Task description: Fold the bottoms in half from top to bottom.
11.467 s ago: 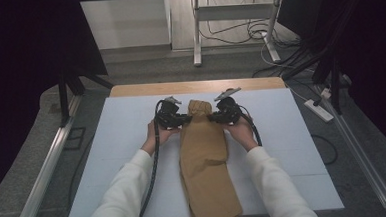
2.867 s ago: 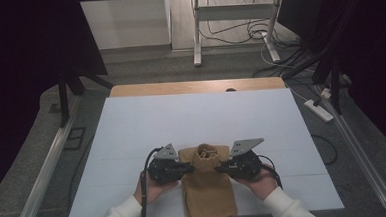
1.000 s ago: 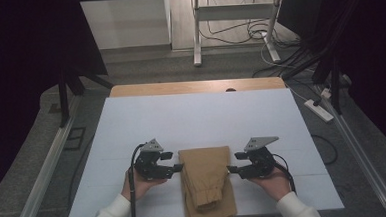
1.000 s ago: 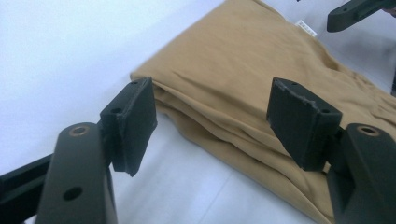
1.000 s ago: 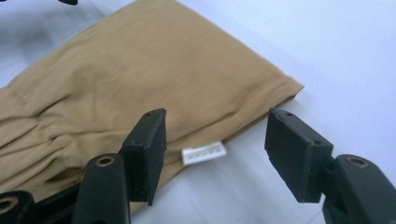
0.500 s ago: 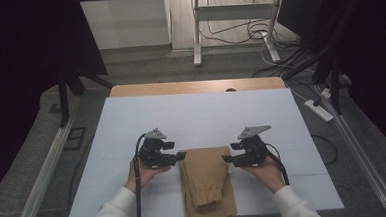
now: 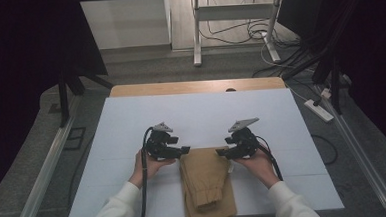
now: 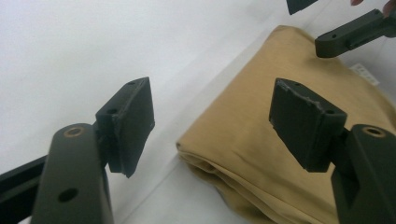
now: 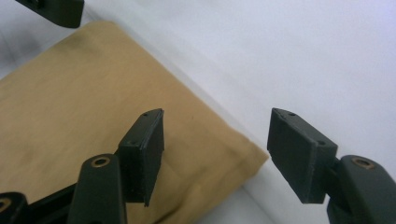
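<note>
A smooth white sheet [image 7: 201, 113] covers the table, with a strip of pale wood [image 7: 197, 86] showing along the far edge; beyond it lie a grey floor, the legs of a metal stand [image 7: 234, 21] and loose cables [image 7: 257, 32], with dark curtains on both sides. On the near part of the sheet lies a folded tan garment [image 7: 207, 185], a soft woven cloth in a long, roughly rectangular stack, with rounded, layered folds at its far corners and a small white label at its right edge. Its near end reaches the table's near edge.

The left gripper [image 7: 182, 150] is held in the person's left hand [image 7: 149, 166] just beside the cloth's far left corner, its black jaws pointing inward toward the fold. In the left gripper view its flat, matte pads [image 8: 130, 123] stand apart, released, with the corner of the cloth below and between them but not pinched. The right gripper [image 7: 221, 151] mirrors it at the far right corner, cradled from below by the right hand [image 7: 256, 162]. Its pads [image 9: 299, 151] are likewise parted, clasping nothing, one over the cloth and one over the white sheet. White sleeves [image 7: 114, 213] come in from the near edge.
</note>
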Available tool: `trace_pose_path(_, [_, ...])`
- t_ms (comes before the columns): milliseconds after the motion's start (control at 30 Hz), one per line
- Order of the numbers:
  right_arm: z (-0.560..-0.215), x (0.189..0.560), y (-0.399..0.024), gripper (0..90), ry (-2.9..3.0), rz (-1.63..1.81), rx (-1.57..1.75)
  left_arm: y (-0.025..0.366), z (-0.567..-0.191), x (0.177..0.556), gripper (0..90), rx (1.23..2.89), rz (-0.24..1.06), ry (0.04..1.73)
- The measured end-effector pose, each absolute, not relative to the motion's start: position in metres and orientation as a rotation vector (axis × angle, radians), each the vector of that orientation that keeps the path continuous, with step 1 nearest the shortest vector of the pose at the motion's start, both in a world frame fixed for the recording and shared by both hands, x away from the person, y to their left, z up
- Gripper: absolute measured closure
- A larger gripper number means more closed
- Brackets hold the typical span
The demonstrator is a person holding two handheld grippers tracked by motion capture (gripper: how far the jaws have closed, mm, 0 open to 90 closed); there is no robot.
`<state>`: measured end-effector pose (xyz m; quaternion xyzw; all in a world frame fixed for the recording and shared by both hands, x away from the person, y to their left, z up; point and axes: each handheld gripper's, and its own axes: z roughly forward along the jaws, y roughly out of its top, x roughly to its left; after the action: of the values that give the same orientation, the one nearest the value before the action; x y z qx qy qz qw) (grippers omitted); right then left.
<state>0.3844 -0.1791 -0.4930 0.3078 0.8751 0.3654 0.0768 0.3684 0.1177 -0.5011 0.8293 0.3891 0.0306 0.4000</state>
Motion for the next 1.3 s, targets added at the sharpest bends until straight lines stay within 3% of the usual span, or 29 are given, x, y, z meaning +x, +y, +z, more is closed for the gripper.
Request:
trace_pose_path(500, [-0.502,0.408,-0.168,36.4,2.632,1.066,0.981,0.12,-0.512,0.379,30.2,2.153,0.043,1.016])
trace_pose_path(1033, [-0.515,0.408,-0.171,31.2,2.752,0.992,1.031,0.119,-0.53,0.376,30.1,2.201,-0.056,1.025])
trace_pose_path(1300, [-0.514,0.397,-0.167,35.5,2.781,0.936,0.959,0.116,-0.531,0.367,34.9,2.21,-0.05,1.003])
